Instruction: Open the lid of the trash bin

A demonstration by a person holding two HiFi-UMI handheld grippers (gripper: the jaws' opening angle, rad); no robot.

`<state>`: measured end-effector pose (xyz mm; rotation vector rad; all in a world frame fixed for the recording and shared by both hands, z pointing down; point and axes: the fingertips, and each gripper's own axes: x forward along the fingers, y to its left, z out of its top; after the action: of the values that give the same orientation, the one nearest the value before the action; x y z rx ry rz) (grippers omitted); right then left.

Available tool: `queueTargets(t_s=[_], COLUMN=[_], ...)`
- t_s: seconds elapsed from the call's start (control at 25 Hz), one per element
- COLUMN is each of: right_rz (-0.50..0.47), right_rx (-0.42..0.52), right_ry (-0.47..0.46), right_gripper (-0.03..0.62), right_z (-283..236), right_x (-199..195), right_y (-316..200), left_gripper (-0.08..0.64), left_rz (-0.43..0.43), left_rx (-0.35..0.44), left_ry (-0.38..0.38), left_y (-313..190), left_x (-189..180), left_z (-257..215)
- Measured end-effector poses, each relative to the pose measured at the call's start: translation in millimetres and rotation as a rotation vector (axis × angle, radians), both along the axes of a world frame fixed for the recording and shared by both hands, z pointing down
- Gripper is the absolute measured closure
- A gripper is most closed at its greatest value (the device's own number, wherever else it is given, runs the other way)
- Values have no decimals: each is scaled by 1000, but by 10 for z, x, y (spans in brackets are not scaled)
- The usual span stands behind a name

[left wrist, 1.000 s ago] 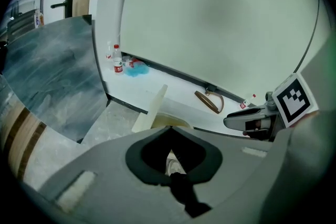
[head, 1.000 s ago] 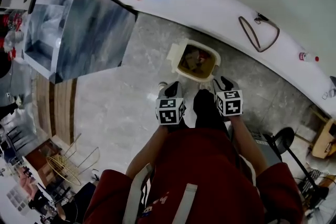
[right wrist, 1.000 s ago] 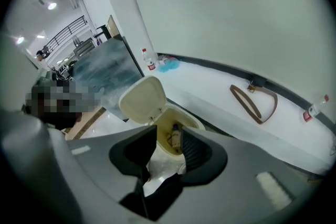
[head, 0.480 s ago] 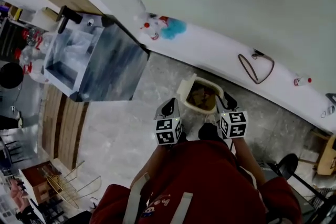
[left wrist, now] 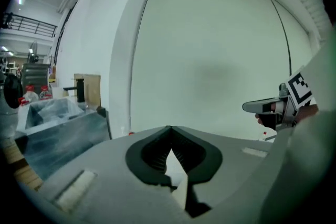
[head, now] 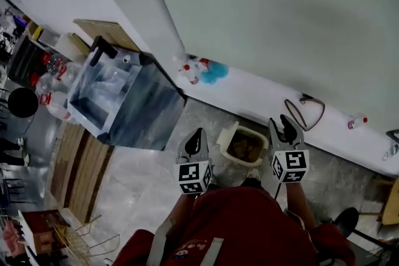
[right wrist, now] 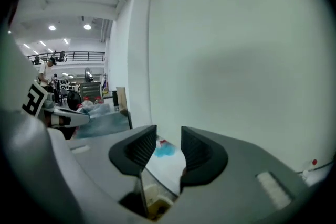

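1. Trash bin (head: 232,135), cream plastic w/ rounded rim, stands on the grey stone-look floor (head: 143,184), just beside the white ledge (head: 262,96) at the foot of the far wall. Its top is open & brownish contents show inside.
2. Left gripper (head: 198,135) hangs just left of the bin, apart from it. In the left gripper view its jaws meet at the tips w/ nothing between them, and they point at the pale wall (left wrist: 210,50).
3. Right gripper (head: 282,126) is just right of the bin, by its right rim in the head view; contact can't be told. Its jaws are apart & hold nothing. Through the gap, the right gripper view shows the bin low down and a blue object farther off on the ledge.
4. Grey metal box (head: 134,112), open-topped w/ a clear plastic liner, stands left of the bin, near the wall corner.
5. On the ledge, the blue object (head: 215,73) lies beside small red-and-white bottles (head: 190,70). A dark cable loop (head: 305,112) lies farther right.
6. Person in a red top (head: 249,221) is at the near edge, w/ both grippers held out front.
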<state>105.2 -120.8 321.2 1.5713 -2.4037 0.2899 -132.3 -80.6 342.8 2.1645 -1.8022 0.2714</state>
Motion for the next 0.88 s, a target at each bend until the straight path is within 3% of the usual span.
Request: queueTargets(t_s=[0.28, 0.52, 0.64, 0.88], right_rz=[4, 3, 6, 17], right_rx=[277, 449, 496, 510], right_ry=[-44, -35, -25, -10], right_gripper=[445, 445, 445, 445], right_z=[-1120, -1778, -1941, -1979], right_x=[-26, 17, 11, 18], right_y=[-68, 45, 79, 116], left_gripper=[555, 555, 555, 555], left_rz=[17, 34, 27, 25], left_rx=[296, 546, 588, 598], left_ry=[-101, -103, -103, -129], left_y=[-127, -149, -167, -86], left_x=[-8, 30, 7, 2], left_z=[-1116, -1872, -2031, -2123])
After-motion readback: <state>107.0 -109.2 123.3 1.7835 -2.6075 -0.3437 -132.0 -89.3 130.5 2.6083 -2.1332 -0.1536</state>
